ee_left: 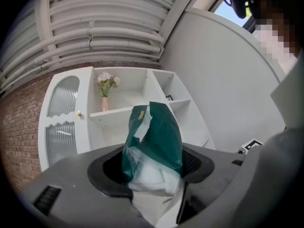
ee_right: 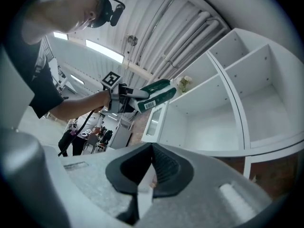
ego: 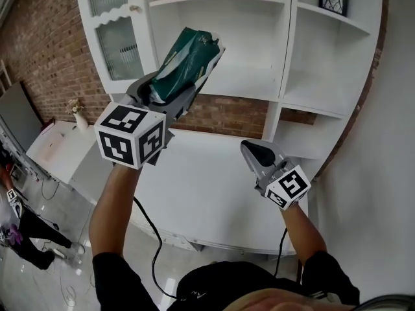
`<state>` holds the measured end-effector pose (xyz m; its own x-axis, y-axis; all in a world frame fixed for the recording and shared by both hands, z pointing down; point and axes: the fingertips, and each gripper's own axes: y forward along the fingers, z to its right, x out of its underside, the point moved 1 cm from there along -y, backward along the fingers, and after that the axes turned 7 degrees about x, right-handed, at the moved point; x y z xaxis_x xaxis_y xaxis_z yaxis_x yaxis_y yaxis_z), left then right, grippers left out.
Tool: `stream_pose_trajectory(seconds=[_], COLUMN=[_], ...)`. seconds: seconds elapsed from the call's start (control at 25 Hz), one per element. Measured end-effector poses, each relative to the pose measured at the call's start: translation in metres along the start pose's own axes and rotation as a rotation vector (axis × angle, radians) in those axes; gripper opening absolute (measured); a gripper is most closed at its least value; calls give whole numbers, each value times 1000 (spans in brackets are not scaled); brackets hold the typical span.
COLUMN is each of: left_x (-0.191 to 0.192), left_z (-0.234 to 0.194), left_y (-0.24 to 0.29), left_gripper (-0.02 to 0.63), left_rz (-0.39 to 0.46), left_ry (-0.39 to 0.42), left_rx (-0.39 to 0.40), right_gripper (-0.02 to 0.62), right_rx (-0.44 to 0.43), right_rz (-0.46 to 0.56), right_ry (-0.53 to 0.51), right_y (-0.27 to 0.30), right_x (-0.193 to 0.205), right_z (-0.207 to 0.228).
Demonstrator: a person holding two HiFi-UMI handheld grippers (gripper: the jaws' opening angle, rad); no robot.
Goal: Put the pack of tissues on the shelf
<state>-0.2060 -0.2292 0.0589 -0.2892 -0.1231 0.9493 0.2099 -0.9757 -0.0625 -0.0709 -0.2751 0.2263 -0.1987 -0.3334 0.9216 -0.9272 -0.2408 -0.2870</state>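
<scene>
- The left gripper [ego: 185, 89] has its fingers clamped on the green pack of tissues [ego: 188, 57], with the pack's lower end squeezed between them.
- The pack is up in the air, tilted toward the white shelf unit [ego: 285, 76], in front of its middle open compartments and apart from the boards.
- The right gripper [ego: 251, 149] hangs lower over the white tabletop [ego: 207, 193], near its back edge, with its fingers closed together and nothing between them.
- A pink vase of flowers [ee_left: 105, 95] stands on an upper shelf.
</scene>
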Motion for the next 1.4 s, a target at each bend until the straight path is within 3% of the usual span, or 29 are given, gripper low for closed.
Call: stream_pose_trajectory(seconds=[0.36,0.64,0.8,1.12,1.4], left_x=[-65,-132,-144,-175,-168], left_z=[-66,-116,-133,-165,-183], left_y=[26,62,82,148,202], left_gripper=[271,272,272,272,275], left_rz=[8,-19,-47,-164,-320], left_ry=[17,33,44,37,12], left_rx=[15,-17,-52,-58,-33], right_gripper=[0,0,0,0,0], right_rx=[12,-28,-60,-94,-58], right_rz=[-7,-3,-2,4,0], right_ry=[-30,-44,-48,-80,-74], right_y=[28,46,43,40,23], right_x=[7,-2,17,37,46], right_z=[5,19,22,42,70])
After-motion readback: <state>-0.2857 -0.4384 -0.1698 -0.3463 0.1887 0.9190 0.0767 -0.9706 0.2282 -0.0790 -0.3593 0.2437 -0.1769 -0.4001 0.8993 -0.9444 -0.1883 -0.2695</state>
